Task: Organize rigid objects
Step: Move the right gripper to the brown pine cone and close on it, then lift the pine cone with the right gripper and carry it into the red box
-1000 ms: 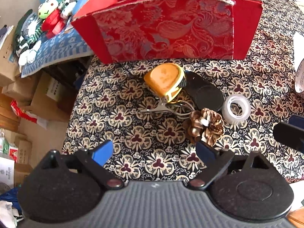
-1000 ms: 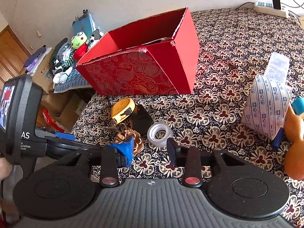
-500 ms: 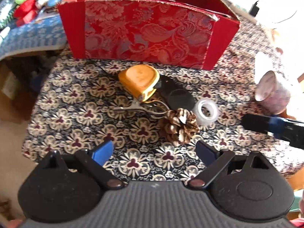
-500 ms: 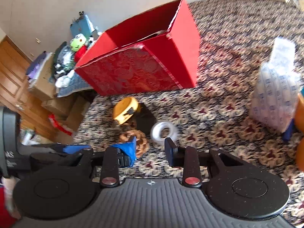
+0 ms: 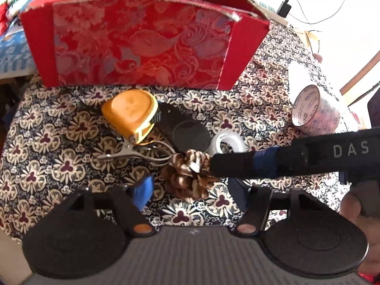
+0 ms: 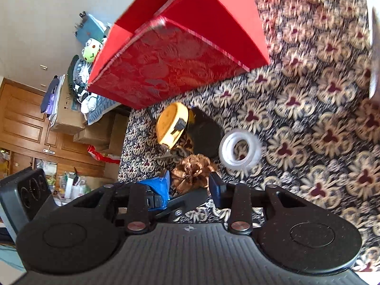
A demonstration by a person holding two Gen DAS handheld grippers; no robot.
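Observation:
A brown pine cone [image 5: 187, 175] lies on the patterned tablecloth [image 5: 59, 142], just ahead of my left gripper [image 5: 191, 191], which is open and level with it. From the right, a finger [image 5: 237, 165] of my right gripper reaches the cone's upper side. In the right wrist view the pine cone [image 6: 192, 169] sits between the tips of the open right gripper [image 6: 190, 185]. Behind it lie a yellow tape measure [image 5: 129, 115], a black oval case [image 5: 185, 130], a clear tape roll [image 5: 228, 142] and a metal clip [image 5: 128, 154]. A red open box [image 5: 142, 40] stands at the back.
A printed plastic sleeve [image 5: 313, 114] lies at the right. A charger with a cable [image 5: 285, 7] sits at the far right corner. The table's left edge [image 6: 125, 147] drops to cardboard boxes [image 6: 95, 133] and plush toys [image 6: 91, 49]. A hand [image 5: 363, 211] holds the right gripper.
Both grippers have dropped lower and closed in on the pine cone. The right gripper has swung left into the left wrist view and now straddles the cone.

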